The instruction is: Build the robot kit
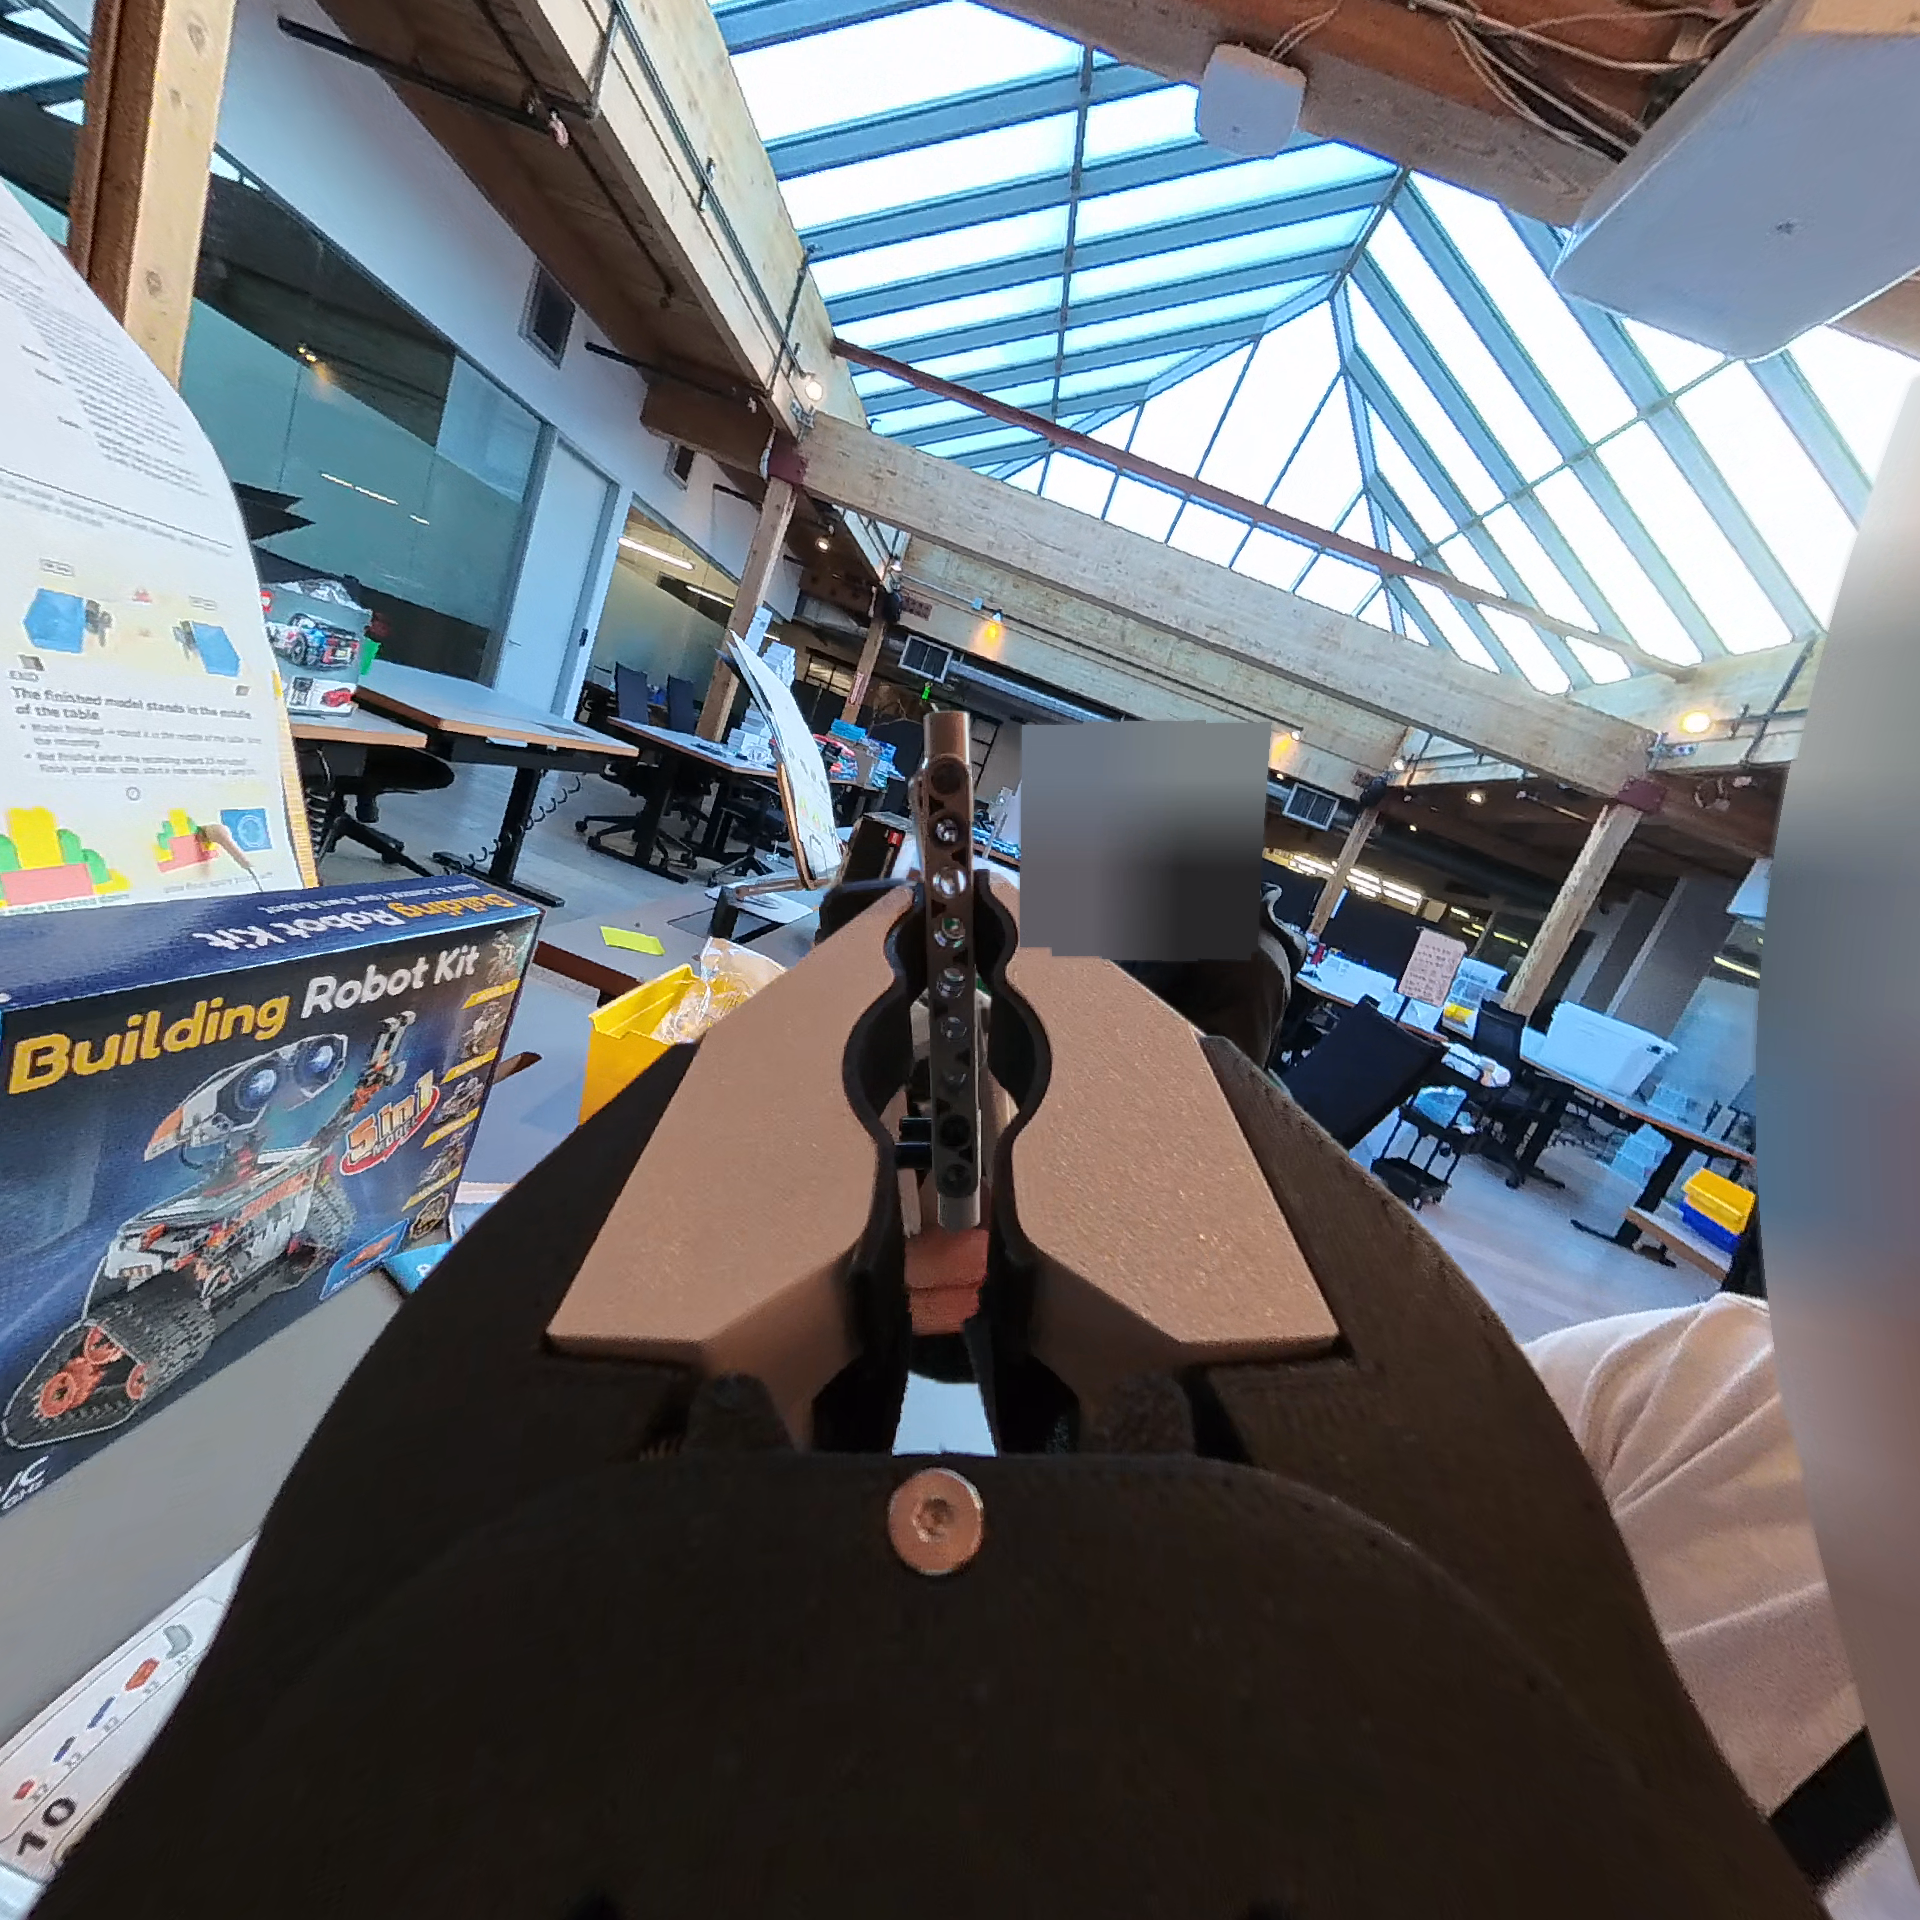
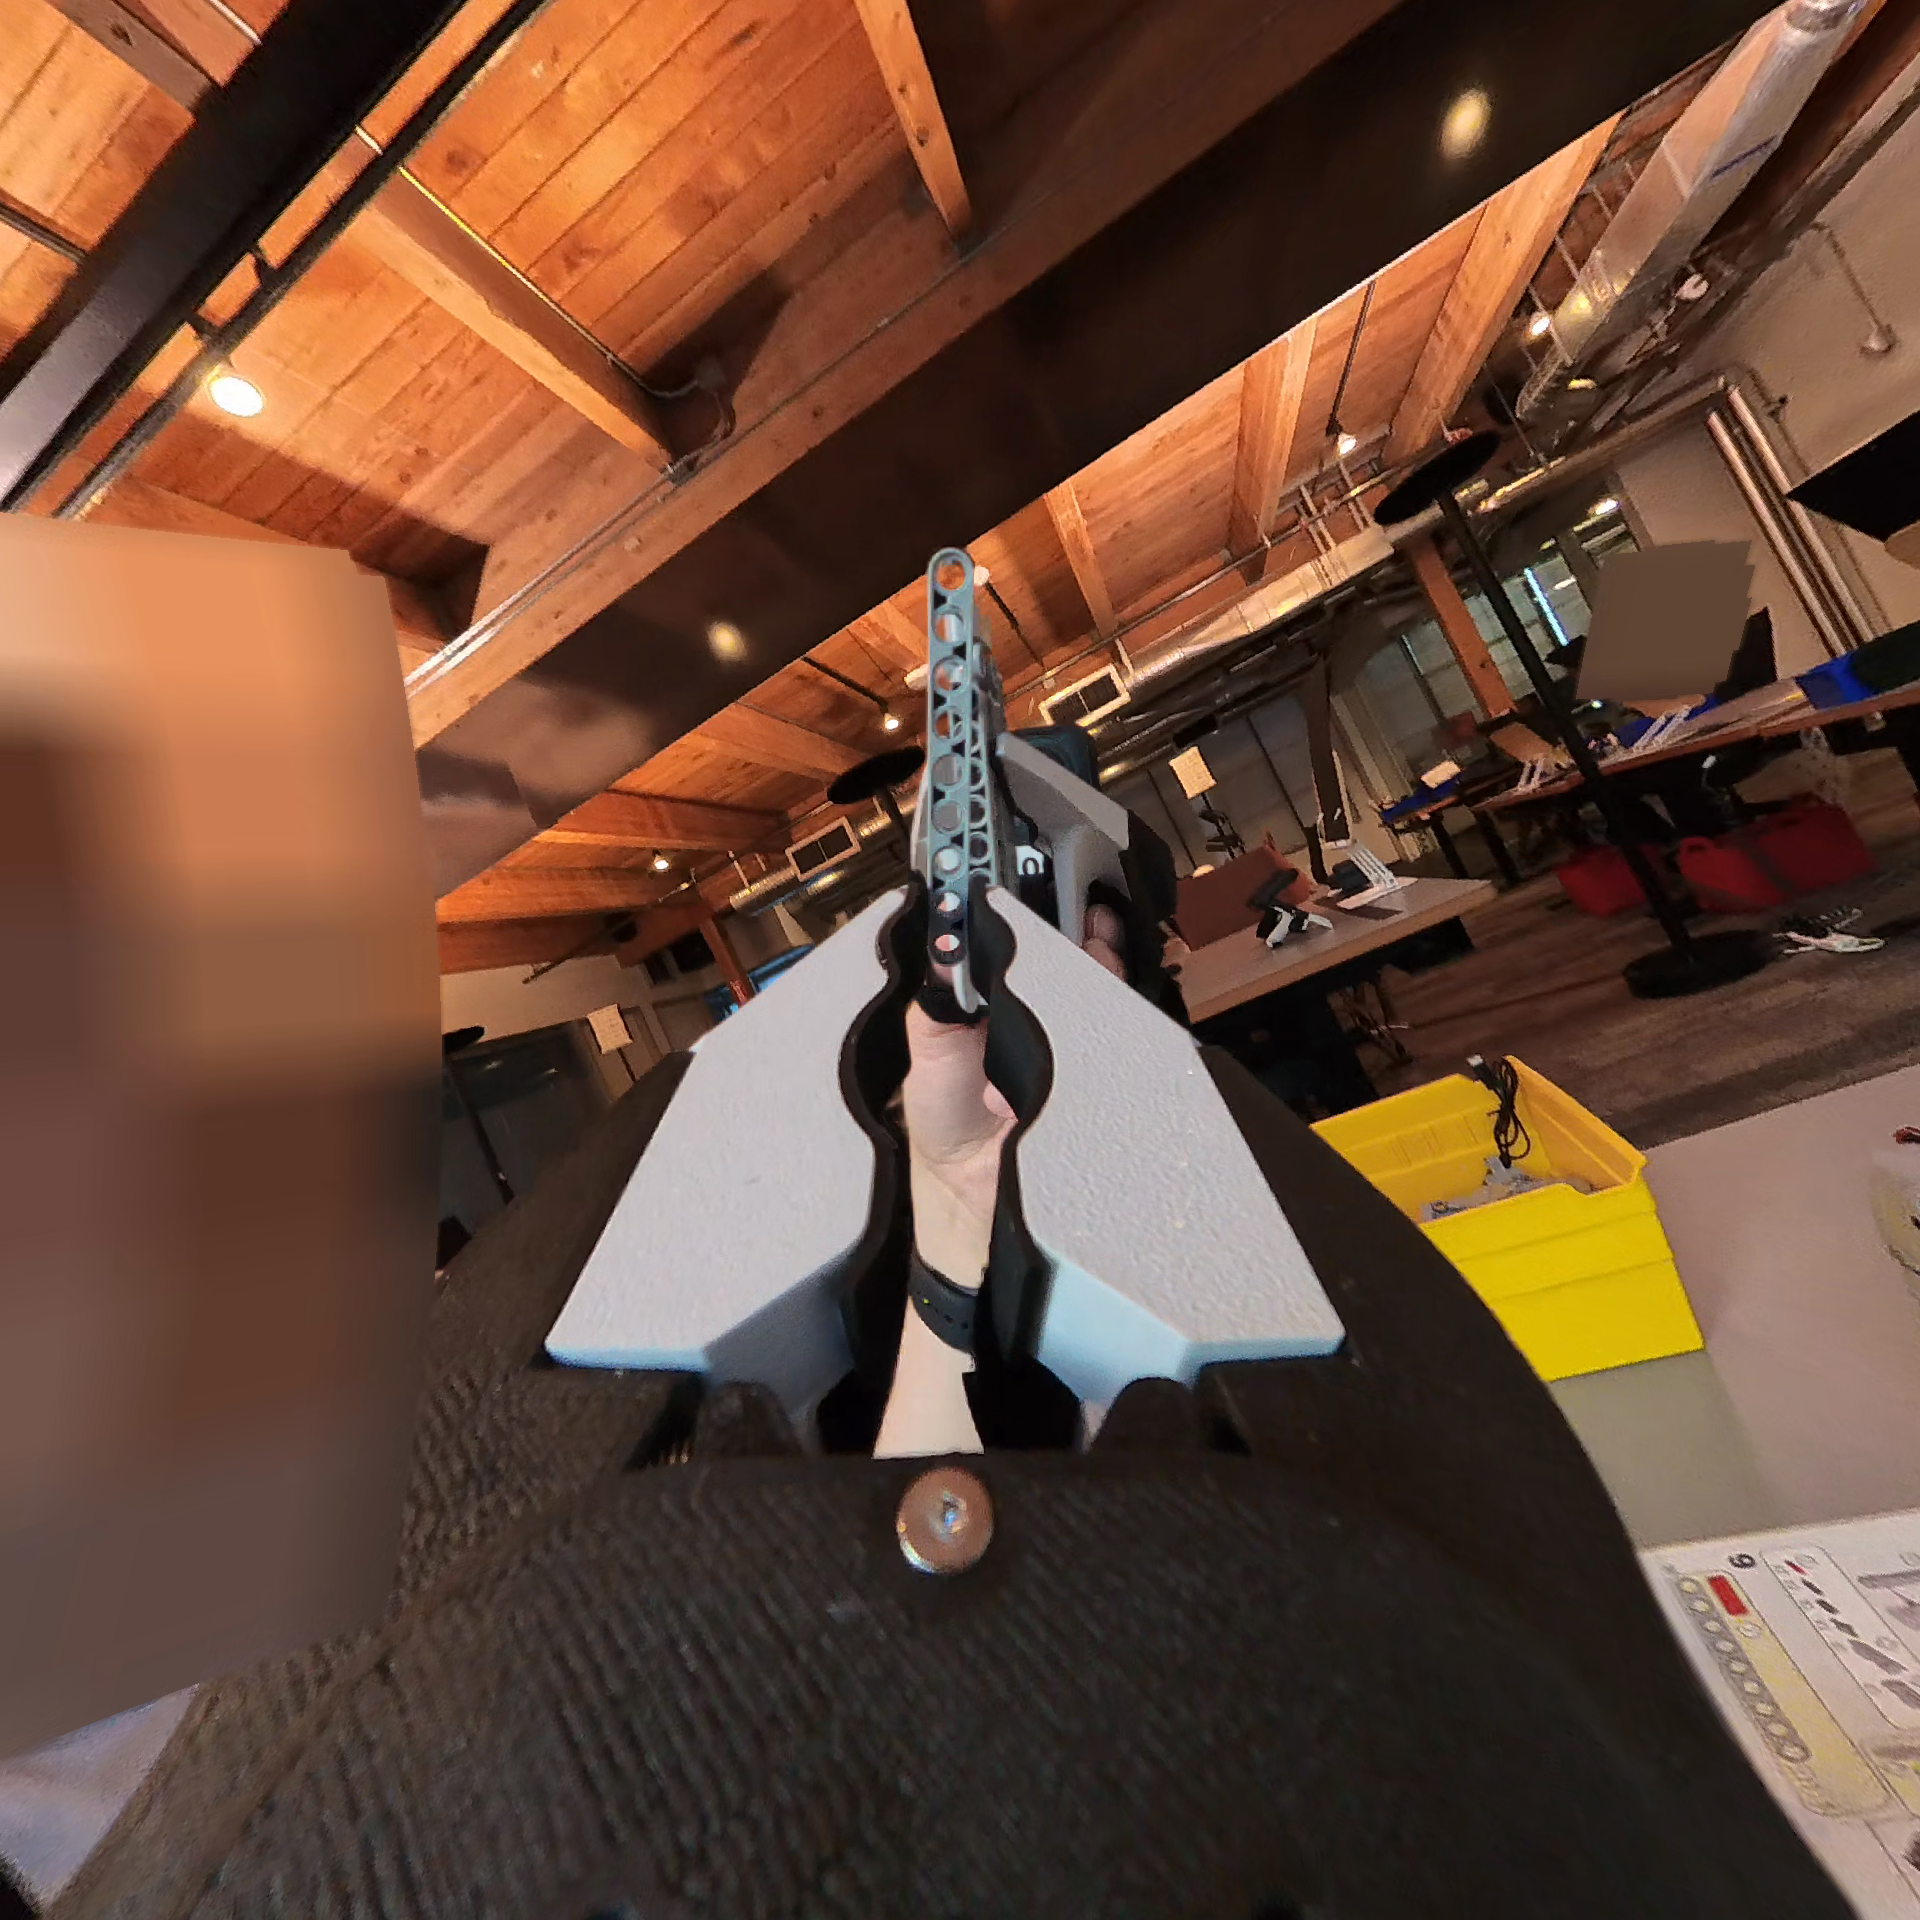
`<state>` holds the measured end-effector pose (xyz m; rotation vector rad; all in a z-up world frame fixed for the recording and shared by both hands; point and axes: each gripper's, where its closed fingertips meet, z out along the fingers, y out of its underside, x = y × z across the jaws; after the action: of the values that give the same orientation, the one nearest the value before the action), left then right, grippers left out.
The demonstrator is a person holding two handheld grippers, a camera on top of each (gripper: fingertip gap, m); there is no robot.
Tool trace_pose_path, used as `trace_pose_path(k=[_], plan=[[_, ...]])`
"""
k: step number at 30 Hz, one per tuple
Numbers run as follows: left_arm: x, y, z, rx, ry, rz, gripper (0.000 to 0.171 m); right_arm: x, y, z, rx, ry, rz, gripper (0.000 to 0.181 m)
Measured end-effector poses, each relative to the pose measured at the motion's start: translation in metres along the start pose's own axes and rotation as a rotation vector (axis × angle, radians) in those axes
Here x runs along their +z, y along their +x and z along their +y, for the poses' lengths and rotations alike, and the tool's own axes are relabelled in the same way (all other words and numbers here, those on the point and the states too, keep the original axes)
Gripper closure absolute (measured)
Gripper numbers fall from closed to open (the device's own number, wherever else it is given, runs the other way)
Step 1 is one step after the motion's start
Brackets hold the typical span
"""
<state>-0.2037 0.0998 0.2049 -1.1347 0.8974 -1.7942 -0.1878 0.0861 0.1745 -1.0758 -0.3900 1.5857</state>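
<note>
My left gripper (image 1: 951,896) points up and is shut on a long grey beam with a row of holes (image 1: 948,862). The beam lies along the slot between the jaws and sticks out past the tips. Black pins (image 1: 914,1135) and an orange piece (image 1: 943,1280) sit at its lower end, deep in the slot. My right gripper (image 2: 951,906) also points up and is shut on the lower end of a grey holed beam (image 2: 951,727), which rises well above the tips. The other gripper (image 2: 1060,831) is just behind and to the right of it. A hand and a wrist with a dark band (image 2: 951,1122) show through the slot.
A blue robot kit box (image 1: 239,1143) stands at the left, with an upright instruction sheet (image 1: 104,623) behind it. A yellow bin (image 1: 634,1029) is beyond the box. A yellow bin with parts (image 2: 1538,1226) sits on the grey table (image 2: 1787,1299). A printed parts sheet (image 2: 1808,1662) lies at the lower right. My right fingertips sit around 4 cm from my left ones.
</note>
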Motion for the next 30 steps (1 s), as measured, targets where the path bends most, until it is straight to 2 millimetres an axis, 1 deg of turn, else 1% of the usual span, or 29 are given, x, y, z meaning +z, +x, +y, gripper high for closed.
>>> trace_pose_path(k=[4,6,13,16,18,20,22,24,30], plan=[[0.001,-0.003,0.000,0.012,0.011,-0.015,0.167,-0.003,0.000,0.000,0.012,0.029,-0.012,0.175],[0.003,-0.004,0.006,0.020,-0.028,-0.020,0.167,-0.003,0.000,0.001,-0.008,0.011,-0.005,0.175],[0.011,0.002,0.017,0.042,-0.089,-0.009,0.167,-0.007,-0.012,-0.001,-0.111,-0.051,-0.030,0.175],[0.015,0.006,0.018,0.038,-0.085,-0.001,0.167,-0.008,-0.016,-0.001,-0.127,-0.065,-0.044,0.175],[0.019,0.010,0.016,0.035,-0.058,0.016,0.167,-0.008,-0.018,0.000,-0.105,-0.077,-0.071,0.175],[0.021,0.015,0.015,0.039,-0.041,0.025,0.167,-0.009,-0.014,0.003,-0.068,-0.084,-0.078,0.175],[0.023,0.017,0.015,0.067,-0.042,0.017,0.167,-0.008,-0.015,0.006,-0.042,-0.082,-0.107,0.174],[0.024,0.019,0.012,0.082,-0.017,0.011,0.167,-0.008,-0.015,0.006,-0.026,-0.076,-0.117,0.174],[0.024,0.021,0.007,0.101,0.028,0.003,0.167,-0.005,-0.017,0.007,-0.079,-0.078,-0.091,0.175]])
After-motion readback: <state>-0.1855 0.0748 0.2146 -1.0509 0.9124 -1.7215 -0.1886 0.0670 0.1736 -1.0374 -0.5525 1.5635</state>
